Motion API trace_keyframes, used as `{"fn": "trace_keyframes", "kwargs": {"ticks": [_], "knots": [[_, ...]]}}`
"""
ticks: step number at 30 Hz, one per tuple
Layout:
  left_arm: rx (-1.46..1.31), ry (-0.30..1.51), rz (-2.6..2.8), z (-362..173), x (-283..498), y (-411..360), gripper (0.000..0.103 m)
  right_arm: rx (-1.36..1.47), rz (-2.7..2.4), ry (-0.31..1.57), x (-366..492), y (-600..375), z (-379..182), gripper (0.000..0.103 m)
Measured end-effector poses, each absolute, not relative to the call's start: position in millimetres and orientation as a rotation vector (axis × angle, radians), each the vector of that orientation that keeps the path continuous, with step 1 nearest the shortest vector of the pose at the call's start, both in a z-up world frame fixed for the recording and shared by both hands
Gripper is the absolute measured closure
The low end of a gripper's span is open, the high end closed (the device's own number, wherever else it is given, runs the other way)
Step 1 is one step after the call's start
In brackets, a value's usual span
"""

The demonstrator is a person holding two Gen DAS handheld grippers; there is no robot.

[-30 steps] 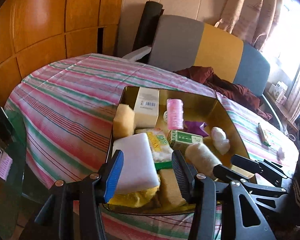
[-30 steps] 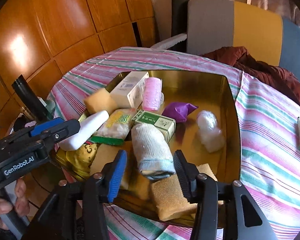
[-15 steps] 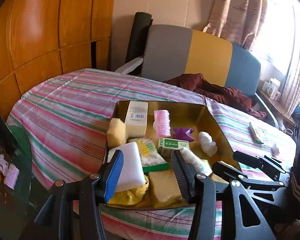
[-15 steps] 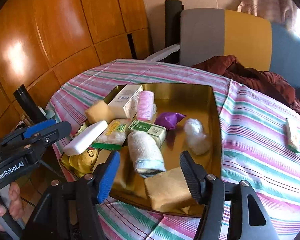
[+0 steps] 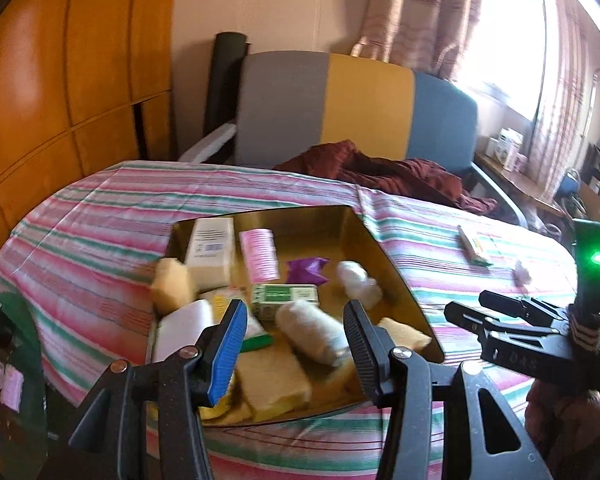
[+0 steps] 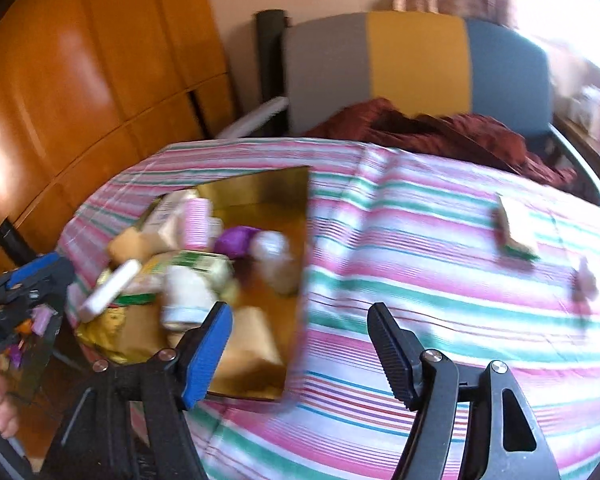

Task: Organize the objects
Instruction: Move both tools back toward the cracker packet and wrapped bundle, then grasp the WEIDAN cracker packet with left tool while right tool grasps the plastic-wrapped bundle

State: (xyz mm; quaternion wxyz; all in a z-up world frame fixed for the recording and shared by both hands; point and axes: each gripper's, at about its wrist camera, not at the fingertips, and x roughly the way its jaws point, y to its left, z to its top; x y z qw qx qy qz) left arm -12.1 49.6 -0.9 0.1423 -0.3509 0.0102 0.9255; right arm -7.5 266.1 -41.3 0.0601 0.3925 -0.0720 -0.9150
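Note:
A gold tray (image 5: 384, 248) (image 6: 260, 188) on the striped tablecloth holds several items: a white box (image 5: 211, 252), a pink roll (image 5: 258, 254), a purple wrapper (image 5: 306, 272), a green box (image 5: 286, 296), a rolled sock (image 5: 312, 330), sponges and a white block. A small green-edged packet (image 5: 474, 246) (image 6: 514, 234) and a small pale lump (image 6: 584, 280) lie on the cloth to the right. My left gripper (image 5: 294, 344) is open and empty, held back above the tray's near edge. My right gripper (image 6: 300, 344) is open and empty over the cloth right of the tray.
The striped tablecloth (image 6: 420, 240) covers a round table. A grey, yellow and blue chair (image 5: 360, 108) with dark red cloth (image 5: 380, 168) stands behind it. Wooden panels (image 5: 60, 80) line the left wall. A bright window is at the right.
Both grippers have pulled back from the tray. The right gripper let go of the rolled sock, opened wide and swung right over the cloth. The left has stayed open.

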Motion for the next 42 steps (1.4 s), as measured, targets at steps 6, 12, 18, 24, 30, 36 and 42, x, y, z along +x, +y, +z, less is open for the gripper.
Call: {"fn": "trace_keyframes", "kwargs": {"ticks": [6,12,18,24,30,36,42], "knots": [[-0.996,0.094,2.575,-2.0,-14.9,83.8,0.052,1.303,-2.874,-0.279,-1.4,327.9,-55.9,0.032],[-0.985,0.135,2.489,-2.6,-17.6,117.3,0.052,1.433,-3.002,-0.363,1.6,406.5,-60.1,0.032],[-0.997,0.171,2.403,-7.9,-21.8,149.8,0.052,1.521,-3.124,-0.485,-5.5,486.1,-59.3,0.032],[-1.025,0.213,2.329,-15.8,-26.1,178.1,0.052,1.61,-3.179,-0.501,-33.2,539.7,-67.7,0.032],[-1.057,0.242,2.285,-23.2,-32.4,198.6,0.052,1.719,-3.146,-0.441,-70.9,567.3,-86.9,0.034],[-1.075,0.237,2.24,-23.0,-47.5,224.7,0.052,1.808,-3.062,-0.379,-89.8,575.4,-106.5,0.069],[-1.146,0.202,2.158,-28.2,-66.3,263.5,0.052,1.688,-3.044,-0.407,-55.9,562.3,-85.9,0.069]]}}
